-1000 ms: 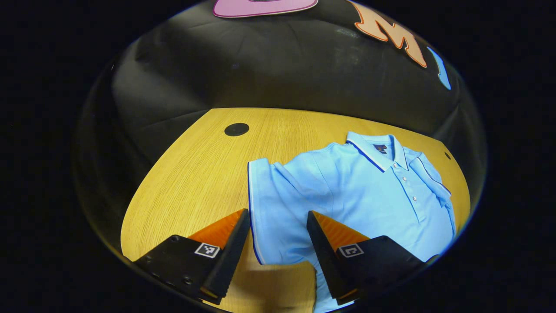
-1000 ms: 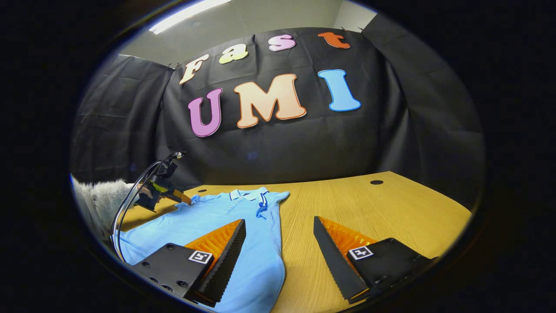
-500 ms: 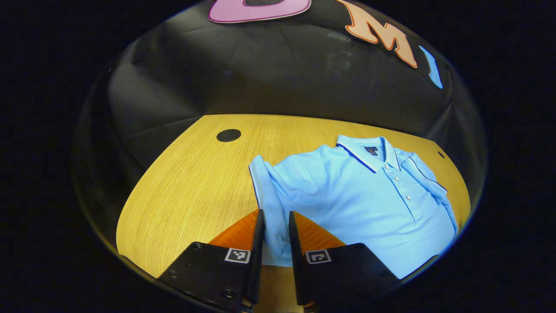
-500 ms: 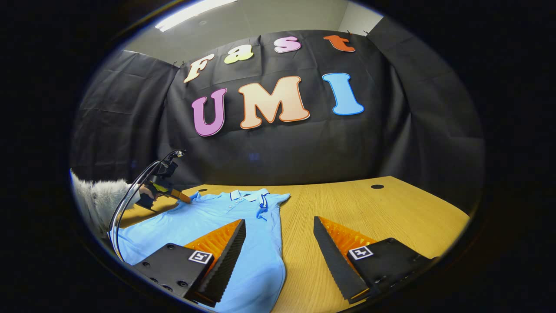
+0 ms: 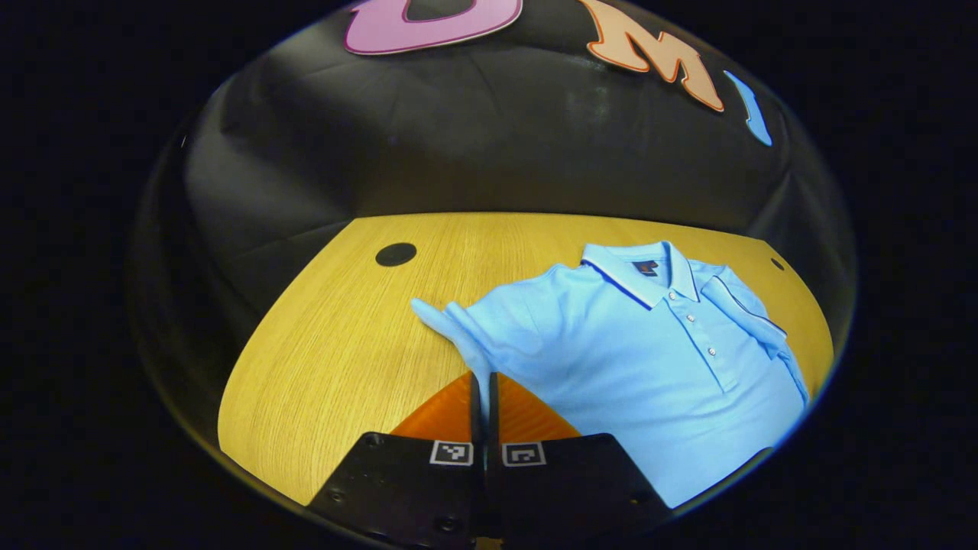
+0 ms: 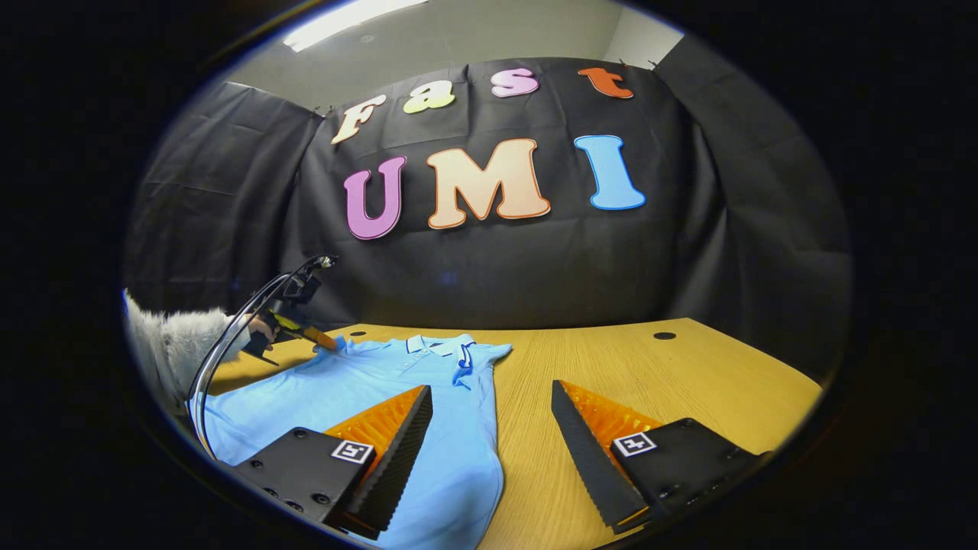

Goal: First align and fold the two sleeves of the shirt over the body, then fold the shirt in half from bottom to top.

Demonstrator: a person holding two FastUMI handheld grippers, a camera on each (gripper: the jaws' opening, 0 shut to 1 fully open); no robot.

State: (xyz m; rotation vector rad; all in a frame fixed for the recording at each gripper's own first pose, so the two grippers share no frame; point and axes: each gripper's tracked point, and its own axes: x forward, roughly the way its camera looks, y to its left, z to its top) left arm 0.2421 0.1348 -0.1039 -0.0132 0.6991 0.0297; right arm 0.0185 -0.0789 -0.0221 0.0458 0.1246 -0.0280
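I am at a yellow wooden table with thin lines in the wood and a small round black hole near its far edge. Black cloth hangs all around behind the table, with soft folds in it. Above the cloth I see a pale ceiling with one long bright light.

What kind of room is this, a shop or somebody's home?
Neither, it seems: most likely a staged recording booth. Black cloth hangs as a backdrop behind a bare wooden table, a single blue shirt lies spread on it, and a sleeved hand works a hand-held gripper at the shirt's sleeve.
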